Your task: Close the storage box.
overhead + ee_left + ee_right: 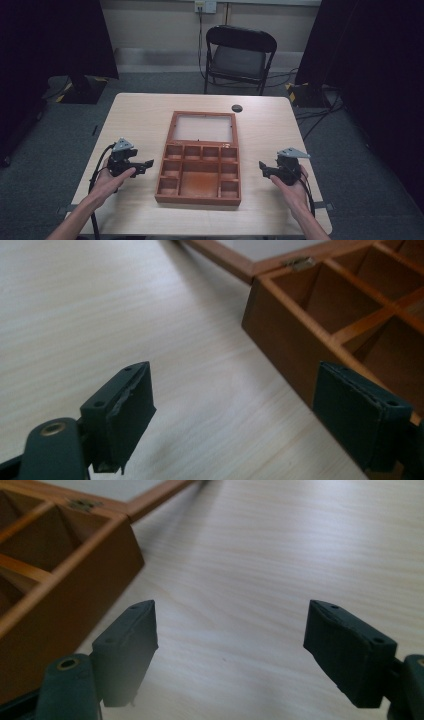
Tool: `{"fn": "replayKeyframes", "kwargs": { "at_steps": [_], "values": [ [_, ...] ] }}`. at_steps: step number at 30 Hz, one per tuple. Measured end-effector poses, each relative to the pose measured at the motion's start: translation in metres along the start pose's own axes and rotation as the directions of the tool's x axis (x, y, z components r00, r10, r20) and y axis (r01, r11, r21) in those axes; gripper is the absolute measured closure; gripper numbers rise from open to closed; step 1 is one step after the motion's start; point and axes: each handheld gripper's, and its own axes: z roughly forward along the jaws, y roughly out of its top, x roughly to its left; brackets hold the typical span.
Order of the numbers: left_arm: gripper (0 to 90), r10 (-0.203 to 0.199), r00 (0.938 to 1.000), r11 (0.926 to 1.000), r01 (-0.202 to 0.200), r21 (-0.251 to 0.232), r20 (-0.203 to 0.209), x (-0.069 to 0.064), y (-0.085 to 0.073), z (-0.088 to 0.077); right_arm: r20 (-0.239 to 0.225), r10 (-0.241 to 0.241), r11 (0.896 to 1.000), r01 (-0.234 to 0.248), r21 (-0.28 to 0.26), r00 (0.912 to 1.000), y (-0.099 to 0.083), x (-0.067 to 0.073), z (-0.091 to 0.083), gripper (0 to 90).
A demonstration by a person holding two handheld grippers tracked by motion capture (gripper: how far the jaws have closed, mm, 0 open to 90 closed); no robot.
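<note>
My hands come in at the near edge of the table point(280, 220), one on either side of the wooden box point(199, 192), which I take as my landmark. My left tongs point(148, 165) sit just off the box's left wall, level with its middle rows, tips pointing in at it. From the left gripper view, my left tongs point(235, 407) stand apart with nothing but bare tabletop between the pads; the box's near corner point(280, 335) lies just behind the farther pad, and I cannot tell whether it touches. My right tongs point(263, 168) mirror that off the box's right wall, a little farther out, also aimed inward. In the right gripper view my right tongs point(230, 645) gape wide over pale wood grain, holding nothing, with the box's side wall point(65, 605) just beyond one pad.

The box lies open in the middle of the table, its tray divided into small compartments around one larger one at the near side. Its lid point(202, 116) lies flat beyond the tray, hinged at the far wall, with a pale panel in its frame. Beyond the lid's right corner a small dark round disc point(237, 108) is set in the tabletop. Past the table's far edge stands a black folding chair point(239, 56).
</note>
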Motion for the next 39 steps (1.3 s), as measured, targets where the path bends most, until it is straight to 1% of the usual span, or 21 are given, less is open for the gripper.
{"fn": "replayKeyframes", "kwargs": {
  "at_steps": [1, 3, 6, 10, 12, 13, 14, 16, 18, 23, 25, 28, 29, 30, 31, 32, 33, 34, 35, 37, 39],
  "values": [
    [16.3, -0.008, 0.9999, 1.0000, 0.008, -0.003, 0.010, -0.001, 0.003, 0.000, -0.008, 0.000, 1.000, 0.000, -0.010, 1.0000, 0.003, 0.002, 0.001, 20.8],
    [16.3, 0.007, 0.9999, 1.0000, -0.007, -0.004, 0.010, -0.002, 0.010, 0.001, -0.015, -0.004, 1.000, 0.004, 0.014, 0.9999, 0.009, 0.006, 0.004, 19.6],
    [16.3, 0.001, 1.0000, 0.9992, -0.001, -0.040, 0.006, -0.006, 0.016, 0.003, -0.051, -0.010, 0.999, 0.011, 0.033, 0.9986, 0.018, 0.013, 0.015, 19.0],
    [16.2, 0.050, 0.9986, 0.9987, -0.050, 0.012, 0.016, -0.009, 0.024, 0.010, -0.083, -0.002, 0.999, 0.006, 0.039, 0.9966, 0.027, 0.017, 0.024, 18.9],
    [16.3, 0.040, 0.9990, 0.9992, -0.040, -0.005, 0.019, -0.010, 0.028, 0.012, -0.088, -0.001, 0.999, 0.005, 0.042, 0.9961, 0.031, 0.017, 0.025, 18.2],
    [16.3, 0.035, 0.9993, 0.9992, -0.035, -0.021, 0.013, -0.010, 0.029, 0.013, -0.114, 0.028, 0.999, -0.024, 0.036, 0.9931, 0.040, 0.015, 0.026, 17.3],
    [16.2, 0.037, 0.9989, 0.9993, -0.037, 0.004, 0.029, -0.007, 0.035, 0.017, -0.118, 0.038, 0.999, -0.034, 0.036, 0.9922, 0.045, 0.014, 0.026, 17.0],
    [16.2, 0.033, 0.9991, 0.9994, -0.033, 0.007, 0.028, -0.006, 0.039, 0.018, -0.123, 0.033, 0.999, -0.029, 0.039, 0.9918, 0.050, 0.013, 0.026, 17.1],
    [16.2, 0.010, 0.9998, 0.9999, -0.010, -0.010, 0.020, -0.004, 0.046, 0.020, -0.126, 0.035, 0.999, -0.033, 0.020, 0.9914, 0.060, 0.010, 0.027, 17.0],
    [16.3, 0.021, 0.9997, 0.9995, -0.021, -0.022, 0.012, 0.004, 0.071, 0.028, -0.133, 0.017, 1.000, -0.017, -0.006, 0.9909, 0.088, 0.011, 0.038, 17.0],
    [16.3, 0.015, 0.9997, 0.9994, -0.015, -0.032, 0.020, 0.005, 0.074, 0.029, -0.140, 0.016, 1.000, -0.017, -0.006, 0.9901, 0.093, 0.012, 0.040, 17.0],
    [16.4, 0.026, 0.9997, 0.9991, -0.026, -0.033, 0.004, 0.010, 0.086, 0.036, -0.147, 0.012, 1.000, -0.014, -0.009, 0.9890, 0.106, 0.014, 0.051, 17.0],
    [16.3, 0.010, 0.9999, 0.9993, -0.010, -0.036, 0.007, 0.012, 0.089, 0.039, -0.151, 0.008, 1.000, -0.009, -0.008, 0.9885, 0.110, 0.015, 0.055, 17.0],
    [16.4, -0.026, 0.9994, 0.9974, 0.028, -0.066, 0.022, 0.016, 0.094, 0.043, -0.158, -0.005, 1.000, 0.005, -0.003, 0.9874, 0.118, 0.018, 0.064, 17.0],
    [16.4, -0.026, 0.9994, 0.9974, 0.028, -0.066, 0.022, 0.016, 0.094, 0.043, -0.158, -0.005, 1.000, 0.005, -0.003, 0.9874, 0.118, 0.018, 0.064, 17.0],
    [16.5, -0.108, 0.9924, 0.9913, 0.112, -0.069, 0.059, 0.017, 0.094, 0.051, -0.159, -0.024, 1.000, 0.025, 0.005, 0.9869, 0.123, 0.022, 0.075, 17.0],
    [16.5, -0.108, 0.9924, 0.9913, 0.112, -0.069, 0.059, 0.017, 0.094, 0.051, -0.159, -0.024, 1.000, 0.025, 0.005, 0.9869, 0.123, 0.022, 0.075, 17.0],
    [16.5, -0.133, 0.9873, 0.9891, 0.138, -0.051, 0.087, 0.016, 0.094, 0.056, -0.159, -0.027, 0.999, 0.030, 0.017, 0.9869, 0.124, 0.023, 0.082, 17.0],
    [16.5, -0.115, 0.9895, 0.9922, 0.119, -0.038, 0.087, 0.013, 0.093, 0.060, -0.168, -0.018, 0.999, 0.023, 0.032, 0.9856, 0.124, 0.023, 0.089, 17.0],
    [16.6, -0.047, 0.9975, 0.9988, 0.048, -0.012, 0.053, 0.007, 0.090, 0.068, -0.171, -0.006, 0.998, 0.016, 0.057, 0.9853, 0.121, 0.025, 0.102, 17.0],
    [16.6, -0.063, 0.9961, 0.9979, 0.062, 0.016, 0.061, 0.008, 0.087, 0.077, -0.186, 0.007, 0.996, 0.010, 0.088, 0.9826, 0.116, 0.025, 0.113, 16.9]
  ]
}}
